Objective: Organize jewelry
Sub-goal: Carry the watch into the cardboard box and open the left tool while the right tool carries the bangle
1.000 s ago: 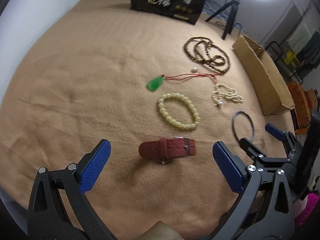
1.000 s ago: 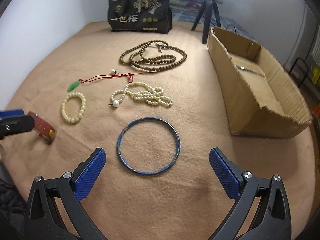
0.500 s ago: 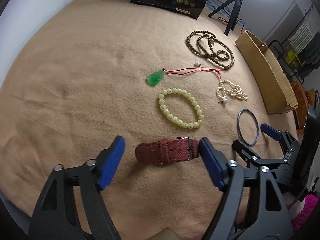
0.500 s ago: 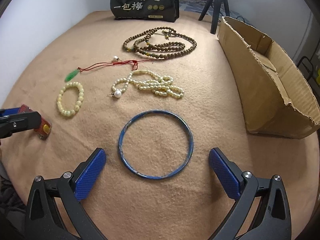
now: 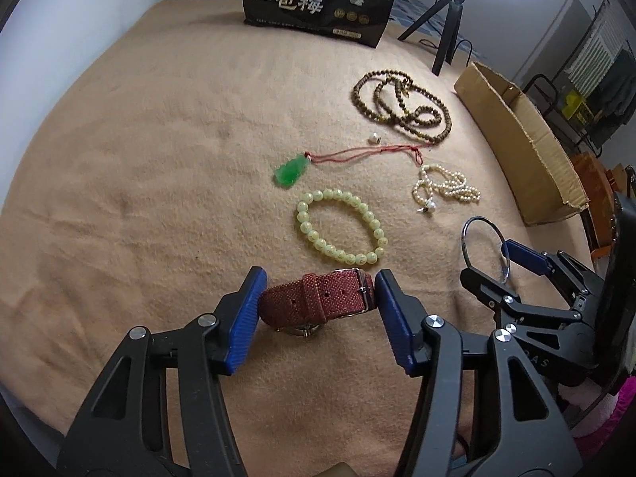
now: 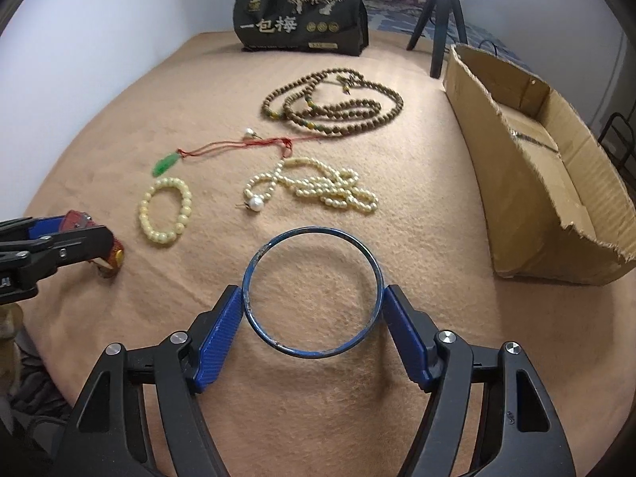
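Note:
A red woven-strap watch [image 5: 318, 302] lies on the tan blanket [image 5: 159, 159]. My left gripper [image 5: 320, 282] straddles it, jaws closing, blue pads touching the strap end and the buckle end. A thin blue bangle [image 6: 310, 232] lies flat, and my right gripper [image 6: 313, 294] is closing on it, a pad against each side of the ring. The left wrist view shows the right gripper [image 5: 493, 262] over the bangle [image 5: 464, 238] at far right. The right wrist view shows the left gripper [image 6: 75, 234] and the watch [image 6: 115, 254] at far left.
Beyond the watch lie a pale green bead bracelet [image 5: 304, 216], a jade pendant on red cord [image 5: 292, 171], a pearl strand [image 6: 318, 189] and a long brown bead necklace [image 6: 330, 127]. An open cardboard box [image 6: 516, 183] stands right. A black bag [image 5: 318, 0] and tripod [image 5: 449, 31] stand behind.
Both grippers went from wide open to closed in on their items: the left onto the watch's ends, the right onto the bangle's sides. Each camera came a little nearer.

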